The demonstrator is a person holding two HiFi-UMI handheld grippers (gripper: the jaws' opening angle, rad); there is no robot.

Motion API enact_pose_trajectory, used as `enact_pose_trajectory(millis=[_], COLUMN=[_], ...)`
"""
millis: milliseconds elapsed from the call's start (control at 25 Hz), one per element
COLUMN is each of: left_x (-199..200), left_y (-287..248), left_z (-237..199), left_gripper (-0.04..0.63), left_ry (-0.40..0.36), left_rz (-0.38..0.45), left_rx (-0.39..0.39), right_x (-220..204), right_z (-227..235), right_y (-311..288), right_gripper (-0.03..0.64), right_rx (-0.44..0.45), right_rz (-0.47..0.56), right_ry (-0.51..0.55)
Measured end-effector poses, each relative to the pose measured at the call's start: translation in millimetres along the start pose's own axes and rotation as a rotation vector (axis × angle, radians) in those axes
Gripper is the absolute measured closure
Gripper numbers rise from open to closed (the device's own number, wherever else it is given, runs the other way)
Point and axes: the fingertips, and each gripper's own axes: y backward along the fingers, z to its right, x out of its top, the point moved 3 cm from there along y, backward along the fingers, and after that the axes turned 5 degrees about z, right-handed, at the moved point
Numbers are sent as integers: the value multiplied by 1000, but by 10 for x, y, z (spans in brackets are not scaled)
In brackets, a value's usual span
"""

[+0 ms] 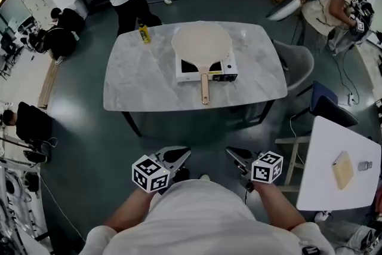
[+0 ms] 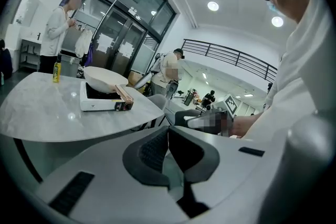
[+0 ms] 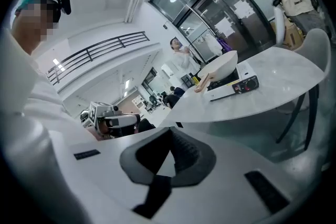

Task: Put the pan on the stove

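Count: one yellow bottle point(image 1: 144, 34), one pan point(image 1: 201, 43), one stove point(image 1: 208, 70), two grippers.

Bottle stands near the table's point(image 1: 137, 83) far left corner. Pan sits on the stove, mid-table toward the far edge, with its wooden handle point(image 1: 205, 88) pointing at the near edge.

Left gripper point(image 1: 179, 156): fingers point(image 2: 149, 152) pressed together, nothing between them. Right gripper point(image 1: 236, 156): fingers point(image 3: 185, 152) likewise closed, empty. Both are held off the near edge, well apart from the pan, which lies ahead between them.

Table: pale marbled top, rounded corners. Grey chair point(image 1: 296, 60) at its right edge. White side table point(image 1: 334, 146) further right carries a wooden block point(image 1: 342, 169). Dark floor point(image 1: 77, 128), glass-walled room.
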Motion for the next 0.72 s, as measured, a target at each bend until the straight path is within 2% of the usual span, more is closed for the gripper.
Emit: enact_pose_trajectory(millis=[280, 720], left_x=[-68, -216], left_y=[53, 264], left_z=[198, 364], left_gripper=[577, 576], left_ry=[-19, 2], left_rz=[5, 34], left_rx=[-14, 23], right_x=[-75, -89], right_z=[-185, -377], right_y=[138, 211], right_gripper=[612, 612], right_rx=[-9, 2], right_rz=[1, -3], right_ry=[57, 128])
